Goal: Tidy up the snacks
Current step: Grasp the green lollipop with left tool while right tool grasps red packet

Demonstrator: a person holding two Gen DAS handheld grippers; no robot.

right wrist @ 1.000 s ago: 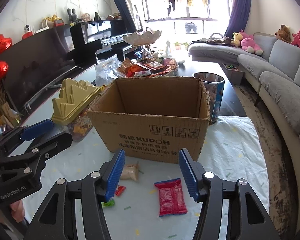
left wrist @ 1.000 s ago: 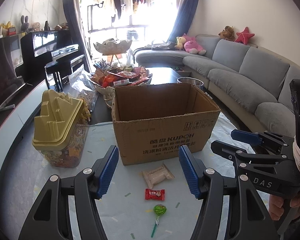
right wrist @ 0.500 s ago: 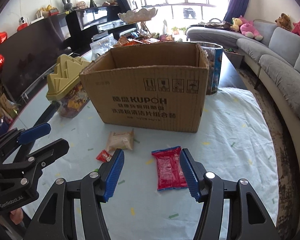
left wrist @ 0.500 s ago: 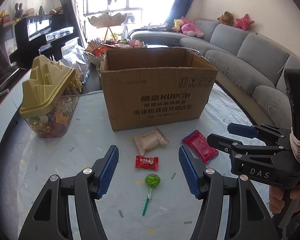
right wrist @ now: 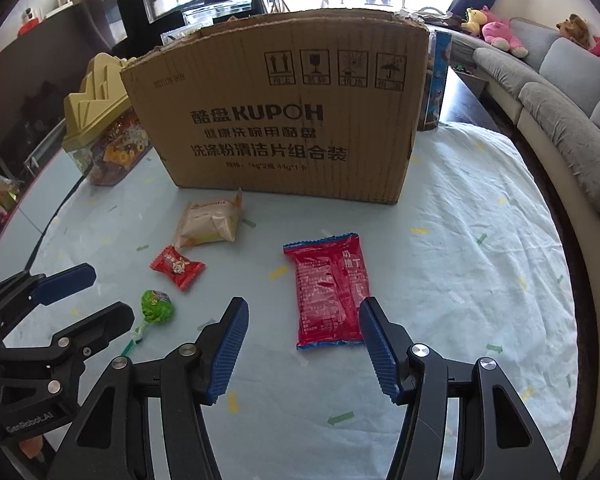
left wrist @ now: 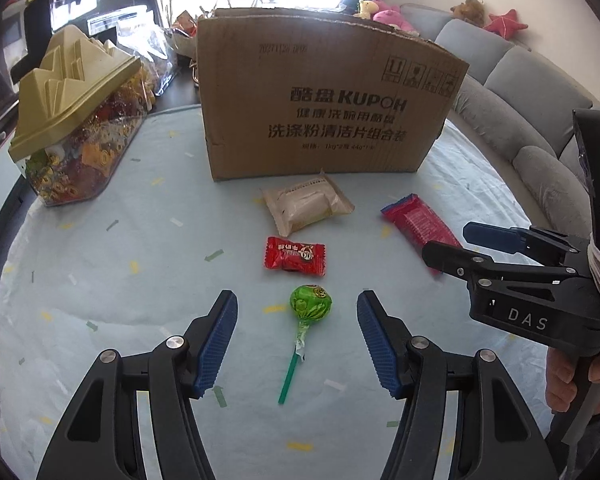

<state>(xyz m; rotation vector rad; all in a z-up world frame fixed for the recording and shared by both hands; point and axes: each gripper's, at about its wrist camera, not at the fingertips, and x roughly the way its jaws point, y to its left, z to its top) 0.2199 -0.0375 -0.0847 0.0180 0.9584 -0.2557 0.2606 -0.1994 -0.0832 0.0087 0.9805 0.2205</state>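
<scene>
A: Where are the snacks?

B: On the table cloth (left wrist: 100,264), in front of the cardboard box (left wrist: 324,96). The green lollipop (left wrist: 310,303) lies between the left gripper's (left wrist: 297,334) wide-open jaws. The red packet (right wrist: 330,294) lies by the right gripper (right wrist: 303,342), also wide open and empty.

A: Are they hard to lift?

B: They look light. The packet is crinkly, soft and slippery, so pinch its middle. The lollipop's round head is hard, so squeeze there.

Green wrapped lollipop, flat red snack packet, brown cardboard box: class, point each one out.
Green wrapped lollipop (left wrist: 311,303), left wrist view, on its round head.
Flat red snack packet (right wrist: 330,292), right wrist view, middle of its face.
Brown cardboard box (right wrist: 284,120), right wrist view, printed front wall.
</scene>
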